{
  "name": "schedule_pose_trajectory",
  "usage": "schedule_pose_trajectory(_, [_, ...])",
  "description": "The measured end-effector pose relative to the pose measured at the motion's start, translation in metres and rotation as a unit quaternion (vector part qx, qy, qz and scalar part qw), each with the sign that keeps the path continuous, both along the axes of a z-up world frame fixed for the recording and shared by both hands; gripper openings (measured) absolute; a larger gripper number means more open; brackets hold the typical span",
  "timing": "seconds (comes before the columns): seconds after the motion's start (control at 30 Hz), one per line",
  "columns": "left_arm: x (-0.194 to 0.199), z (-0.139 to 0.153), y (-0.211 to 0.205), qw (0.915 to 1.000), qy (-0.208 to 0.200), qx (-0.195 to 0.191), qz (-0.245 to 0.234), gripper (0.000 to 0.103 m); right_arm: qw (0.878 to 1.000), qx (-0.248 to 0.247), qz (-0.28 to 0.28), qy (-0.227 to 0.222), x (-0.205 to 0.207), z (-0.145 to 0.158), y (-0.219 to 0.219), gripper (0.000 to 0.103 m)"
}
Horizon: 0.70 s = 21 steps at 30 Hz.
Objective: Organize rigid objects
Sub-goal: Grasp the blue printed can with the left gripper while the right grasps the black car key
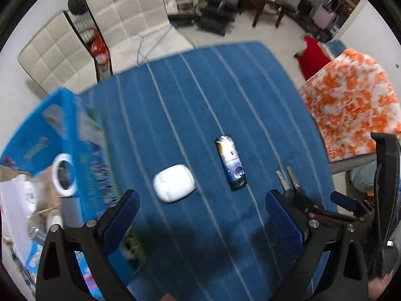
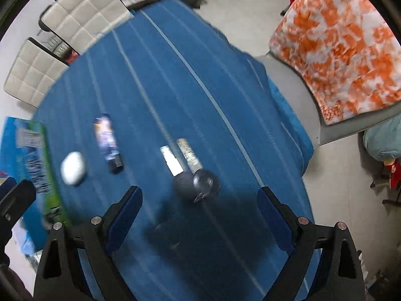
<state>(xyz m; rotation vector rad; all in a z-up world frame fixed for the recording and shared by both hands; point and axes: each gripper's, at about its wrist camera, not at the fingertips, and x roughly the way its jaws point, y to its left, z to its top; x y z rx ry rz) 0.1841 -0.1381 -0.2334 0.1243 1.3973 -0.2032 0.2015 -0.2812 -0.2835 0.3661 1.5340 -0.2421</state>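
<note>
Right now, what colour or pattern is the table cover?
Blue with thin pale stripes running lengthwise; the cover shows sharpest in the left wrist view.

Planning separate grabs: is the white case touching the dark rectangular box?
Apart. The left wrist view shows blue cloth between the white case and the dark box.

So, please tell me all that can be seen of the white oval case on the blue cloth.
The white oval case is a small, smooth, rounded shell, glossy like hard plastic. It looks shut, though blur hides any seam or lid line. It lies flat on the striped blue cloth, between the blue carton and the dark rectangular box, touching neither. Only the cloth touches it. The open left gripper hangs just short of it.
</note>
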Motion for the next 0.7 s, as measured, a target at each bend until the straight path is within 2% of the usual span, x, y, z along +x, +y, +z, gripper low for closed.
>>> schedule_pose_trajectory(0.07, [0.009, -0.026, -0.005, 0.9994, 0.032, 0.009, 0.008, 0.103, 1.000, -0.007, 0.009, 0.012, 0.006, -0.019, 0.001, 0.092])
schedule_pose_trajectory(0.1, [0.011, -0.033, -0.005, 0.9990, 0.041, 0.010, 0.012, 0.103, 1.000, -0.011, 0.016, 0.022, 0.008, -0.031, 0.002, 0.085])
schedule_pose_trajectory(0.13, [0.012, -0.037, -0.006, 0.9988, 0.046, 0.009, 0.016, 0.103, 0.999, -0.012, 0.020, 0.040, 0.009, -0.043, 0.004, 0.083])
schedule_pose_trajectory(0.2, [0.015, -0.045, -0.007, 0.9984, 0.051, 0.016, 0.021, 0.103, 0.998, -0.045, 0.045, 0.027, 0.009, -0.044, 0.014, 0.076])
schedule_pose_trajectory(0.27, [0.019, -0.050, -0.011, 0.9981, 0.056, 0.017, 0.020, 0.103, 0.997, -0.054, 0.055, 0.017, 0.006, -0.042, 0.019, 0.064])
schedule_pose_trajectory(0.3, [0.020, -0.052, -0.014, 0.9980, 0.059, 0.016, 0.019, 0.103, 0.997, -0.058, 0.055, 0.013, 0.004, -0.040, 0.019, 0.047])
schedule_pose_trajectory(0.33, [0.022, -0.055, -0.017, 0.9979, 0.061, 0.015, 0.017, 0.103, 0.996, -0.061, 0.055, 0.014, 0.003, -0.038, 0.018, 0.038])
schedule_pose_trajectory(0.47, [0.032, -0.065, -0.034, 0.9975, 0.070, 0.012, 0.000, 0.101, 0.998, -0.053, 0.031, 0.027, -0.002, -0.036, 0.001, 0.034])
schedule_pose_trajectory(0.5, [0.035, -0.070, -0.037, 0.9973, 0.072, 0.017, -0.007, 0.096, 0.998, -0.049, 0.025, 0.029, -0.002, -0.035, -0.003, 0.034])
schedule_pose_trajectory(0.57, [0.039, -0.084, -0.048, 0.9957, 0.082, 0.036, -0.025, 0.063, 0.998, -0.048, 0.017, 0.029, -0.002, -0.034, -0.011, 0.034])
schedule_pose_trajectory(0.6, [0.040, -0.091, -0.051, 0.9945, 0.092, 0.043, -0.029, 0.053, 0.998, -0.052, 0.017, 0.028, -0.001, -0.033, -0.012, 0.034])
schedule_pose_trajectory(0.7, [0.035, -0.091, -0.059, 0.9961, 0.063, 0.045, -0.042, 0.041, 0.998, -0.059, 0.020, 0.025, 0.002, -0.028, -0.010, 0.033])
